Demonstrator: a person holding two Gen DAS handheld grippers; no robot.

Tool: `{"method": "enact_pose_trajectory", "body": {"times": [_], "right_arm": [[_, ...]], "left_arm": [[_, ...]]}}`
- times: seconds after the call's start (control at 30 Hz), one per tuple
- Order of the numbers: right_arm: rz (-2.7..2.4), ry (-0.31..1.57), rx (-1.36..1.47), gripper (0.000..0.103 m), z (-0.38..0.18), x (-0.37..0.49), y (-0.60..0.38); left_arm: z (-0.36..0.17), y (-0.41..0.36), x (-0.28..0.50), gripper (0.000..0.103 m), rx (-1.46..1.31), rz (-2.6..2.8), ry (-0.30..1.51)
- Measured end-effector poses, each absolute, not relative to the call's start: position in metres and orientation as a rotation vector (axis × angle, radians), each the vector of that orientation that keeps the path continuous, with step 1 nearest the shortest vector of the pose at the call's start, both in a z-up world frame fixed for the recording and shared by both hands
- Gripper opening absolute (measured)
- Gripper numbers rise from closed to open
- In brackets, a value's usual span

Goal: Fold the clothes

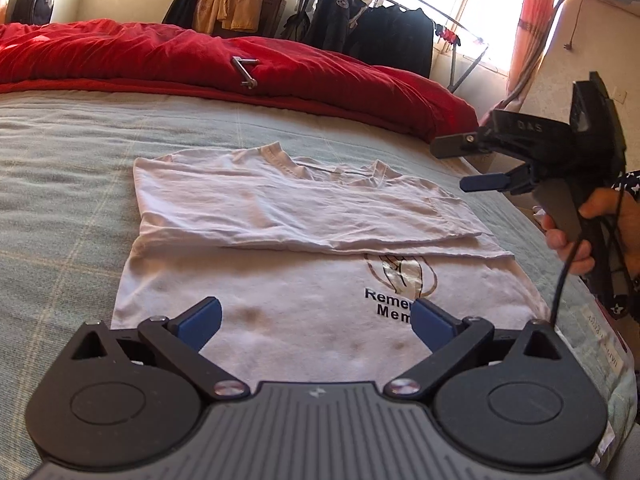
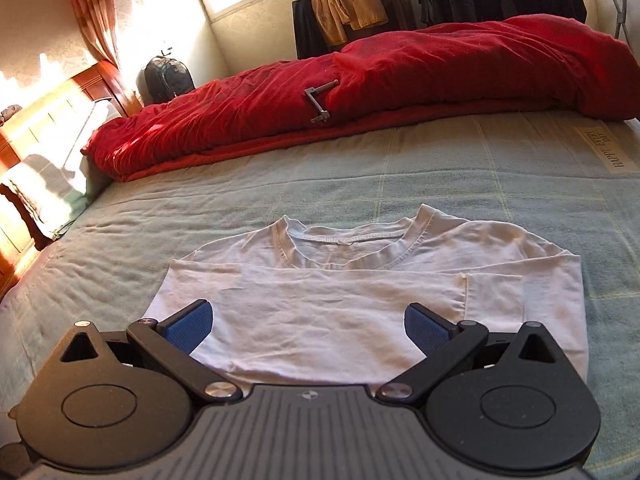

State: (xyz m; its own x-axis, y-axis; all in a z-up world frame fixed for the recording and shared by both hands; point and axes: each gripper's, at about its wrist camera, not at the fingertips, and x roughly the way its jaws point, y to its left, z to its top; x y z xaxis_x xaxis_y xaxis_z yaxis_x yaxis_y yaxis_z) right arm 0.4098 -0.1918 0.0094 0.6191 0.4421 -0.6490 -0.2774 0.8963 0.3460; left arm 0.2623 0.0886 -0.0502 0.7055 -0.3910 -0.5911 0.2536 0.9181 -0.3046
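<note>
White T-shirt [image 1: 304,248] lying flat on the bed [image 1: 60,168], partly folded: one side is turned over the body, leaving a printed emblem and dark lettering exposed on the lower layer; the collar faces the bed's far side. Left tool [image 1: 316,318] held over the shirt's near edge, its blue pads spread wide, gripping nothing. Right tool [image 1: 462,168] held in a hand [image 1: 600,232] above the bed's right edge, beside the shirt, fingers likewise parted and empty; in its own view the pads [image 2: 188,330] frame the folded layer. A rumpled red duvet [image 2: 360,92] lies along the far edge, carrying a small metal object [image 1: 245,72], possibly a crank handle.
</note>
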Motion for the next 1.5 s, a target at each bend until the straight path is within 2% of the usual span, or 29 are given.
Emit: {"method": "enact_pose_trajectory", "body": {"times": [0.27,0.4,0.67,0.83,0.93,1.2,1.33,1.5], "right_arm": [[0.334,0.919,0.233,0.103,-0.050,0.470,-0.193],[0.310,0.865,0.218,0.103,-0.058,0.484,-0.200],[0.371,0.814,0.133,0.103,-0.037,0.474,-0.166],[0.544,0.785,-0.186,0.103,-0.026,0.451,-0.092],[0.598,0.779,-0.263,0.103,-0.033,0.451,-0.061],[0.578,0.840,-0.282,0.103,-0.066,0.480,-0.040],[0.437,0.762,-0.220,0.103,-0.061,0.483,-0.059],[0.466,0.756,-0.191,0.103,-0.046,0.461,-0.099]], "left_arm": [[-0.064,0.090,0.273,0.100,-0.193,-0.313,0.729],[-0.070,0.088,0.276,0.100,-0.176,-0.309,0.742],[-0.067,0.087,0.272,0.100,-0.171,-0.327,0.738],[-0.063,0.086,0.269,0.100,-0.172,-0.384,0.731],[-0.062,0.088,0.269,0.100,-0.172,-0.405,0.729],[-0.063,0.101,0.275,0.100,-0.185,-0.376,0.744],[-0.066,0.105,0.278,0.100,-0.187,-0.347,0.756],[-0.068,0.105,0.279,0.100,-0.189,-0.342,0.756]]}}
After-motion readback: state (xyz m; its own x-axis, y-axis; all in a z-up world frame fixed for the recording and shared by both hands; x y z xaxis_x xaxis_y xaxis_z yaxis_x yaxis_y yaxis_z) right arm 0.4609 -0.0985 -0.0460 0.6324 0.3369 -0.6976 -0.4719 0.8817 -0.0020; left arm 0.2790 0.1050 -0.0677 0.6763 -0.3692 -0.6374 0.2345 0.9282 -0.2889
